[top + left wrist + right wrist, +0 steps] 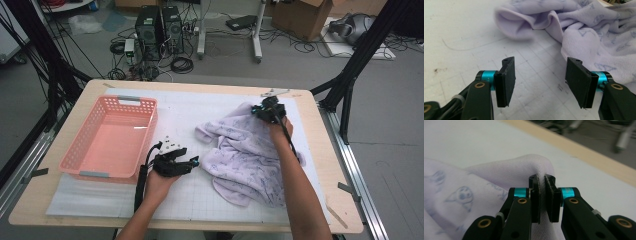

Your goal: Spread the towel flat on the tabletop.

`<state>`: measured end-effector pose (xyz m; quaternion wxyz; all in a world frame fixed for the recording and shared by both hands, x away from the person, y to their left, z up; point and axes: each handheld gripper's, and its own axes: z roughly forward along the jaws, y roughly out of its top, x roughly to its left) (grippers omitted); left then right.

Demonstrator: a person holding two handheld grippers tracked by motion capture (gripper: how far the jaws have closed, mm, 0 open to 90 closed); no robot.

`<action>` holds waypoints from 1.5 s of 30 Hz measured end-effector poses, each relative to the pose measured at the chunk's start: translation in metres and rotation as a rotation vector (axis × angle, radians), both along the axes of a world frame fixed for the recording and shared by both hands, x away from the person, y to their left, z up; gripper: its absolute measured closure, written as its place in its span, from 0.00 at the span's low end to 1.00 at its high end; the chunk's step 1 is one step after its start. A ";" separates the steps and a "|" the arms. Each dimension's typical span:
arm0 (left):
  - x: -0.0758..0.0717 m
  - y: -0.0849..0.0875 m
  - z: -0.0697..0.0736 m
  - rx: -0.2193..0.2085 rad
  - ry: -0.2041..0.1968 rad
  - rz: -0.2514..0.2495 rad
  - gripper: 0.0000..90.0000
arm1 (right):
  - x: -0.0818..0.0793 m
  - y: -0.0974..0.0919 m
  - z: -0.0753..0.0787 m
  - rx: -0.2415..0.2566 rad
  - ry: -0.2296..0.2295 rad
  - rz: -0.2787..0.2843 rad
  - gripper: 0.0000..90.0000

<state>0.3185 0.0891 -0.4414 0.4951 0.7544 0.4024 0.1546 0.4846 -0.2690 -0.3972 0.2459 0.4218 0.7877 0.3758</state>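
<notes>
- Wooden table (300, 226) under a white gridded mat (190, 115), running from the near edge to the far side.
- Lilac printed cloth (245, 155) spread rumpled over the right half of the mat, far edge bunched up, one rolled fold reaching left toward the mat's middle (524, 25).
- Pink slotted basket (80, 150) on the left side of the mat, well apart from the cloth, long side running near to far.
- Left gripper (192, 161) low over bare mat just right of the basket's near corner, pointing right at the cloth; jaws spread with nothing between them, cloth edge just beyond the tips in the left gripper view (540, 82).
- Right gripper (260, 111) at the cloth's far right edge, near the table's far side; pads (536, 195) pressed together on a raised fold of the cloth, pinching it (524, 170).
</notes>
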 end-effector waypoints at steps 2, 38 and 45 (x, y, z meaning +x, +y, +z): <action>0.002 -0.002 -0.002 -0.026 -0.001 0.012 0.48 | -0.001 -0.021 0.006 0.018 -0.035 -0.123 0.93; 0.091 -0.115 -0.005 0.196 0.087 -0.134 0.60 | -0.100 -0.101 0.010 0.121 0.003 -0.085 0.63; 0.105 -0.071 0.007 0.155 0.066 0.050 0.90 | -0.099 -0.098 0.009 0.109 0.018 -0.086 0.62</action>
